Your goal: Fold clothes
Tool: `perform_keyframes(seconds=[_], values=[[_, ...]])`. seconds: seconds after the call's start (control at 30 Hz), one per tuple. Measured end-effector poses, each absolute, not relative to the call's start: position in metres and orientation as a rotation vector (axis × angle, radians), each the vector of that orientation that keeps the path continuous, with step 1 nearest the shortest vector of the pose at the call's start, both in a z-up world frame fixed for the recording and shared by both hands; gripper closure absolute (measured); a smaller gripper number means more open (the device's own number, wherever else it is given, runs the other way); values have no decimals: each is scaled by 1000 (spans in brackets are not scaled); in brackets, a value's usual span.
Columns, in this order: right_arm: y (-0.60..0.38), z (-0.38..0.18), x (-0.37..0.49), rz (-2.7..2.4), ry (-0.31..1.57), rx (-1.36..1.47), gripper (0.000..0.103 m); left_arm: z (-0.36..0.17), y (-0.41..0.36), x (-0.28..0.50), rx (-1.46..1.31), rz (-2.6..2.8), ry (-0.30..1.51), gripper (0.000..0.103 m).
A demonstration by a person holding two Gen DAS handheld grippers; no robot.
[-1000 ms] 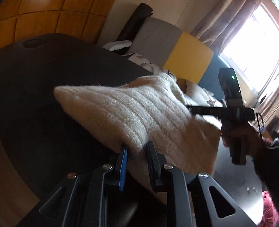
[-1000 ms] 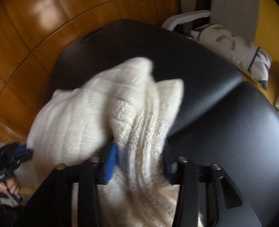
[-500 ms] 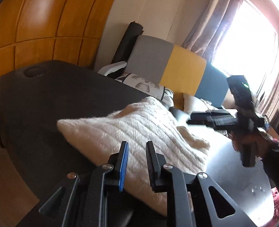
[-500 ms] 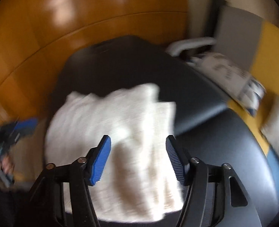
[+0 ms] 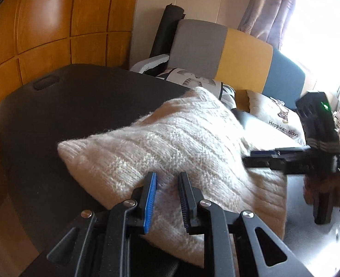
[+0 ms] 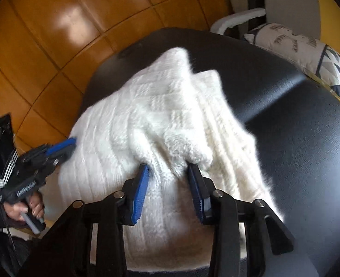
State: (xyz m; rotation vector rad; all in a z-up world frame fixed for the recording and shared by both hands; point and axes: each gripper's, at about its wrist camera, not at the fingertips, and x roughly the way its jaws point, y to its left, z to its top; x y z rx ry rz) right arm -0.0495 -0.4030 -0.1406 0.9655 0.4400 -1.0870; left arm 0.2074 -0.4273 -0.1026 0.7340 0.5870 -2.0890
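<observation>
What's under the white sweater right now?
The white knit sweater lies bunched on the black padded table. Only that black surface shows around it; anything beneath the folds is covered.

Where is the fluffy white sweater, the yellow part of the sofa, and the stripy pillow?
fluffy white sweater [image 5: 170, 143], left wrist view, middle of its knit top.
yellow part of the sofa [image 5: 243, 57], left wrist view, backrest panel.
stripy pillow [image 6: 296, 43], right wrist view, its patterned face.

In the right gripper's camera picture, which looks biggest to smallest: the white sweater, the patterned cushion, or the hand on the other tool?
1. White sweater, by far.
2. Patterned cushion.
3. Hand, partly hidden by its tool, so the smallest showing.
</observation>
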Motion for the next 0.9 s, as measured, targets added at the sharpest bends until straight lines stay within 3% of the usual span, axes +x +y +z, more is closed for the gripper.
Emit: perform_keyframes(seconds=[0.2,0.33,0.57,0.77,0.9], values=[[-389,-143,-33,-990,381,1006,63,-102,-447,212,784,-2066,521,83],[-388,-130,-20,-960,472,984,63,-96,-459,215,793,-2040,575,83],[-391,-71,-9,-1061,585,691,63,-97,-437,234,685,-2019,650,83],[-450,-112,6,-1069,737,735,67,-101,-428,234,677,-2035,669,81],[-462,-113,-25,-1112,577,810,67,-100,-422,224,707,-2054,654,80]])
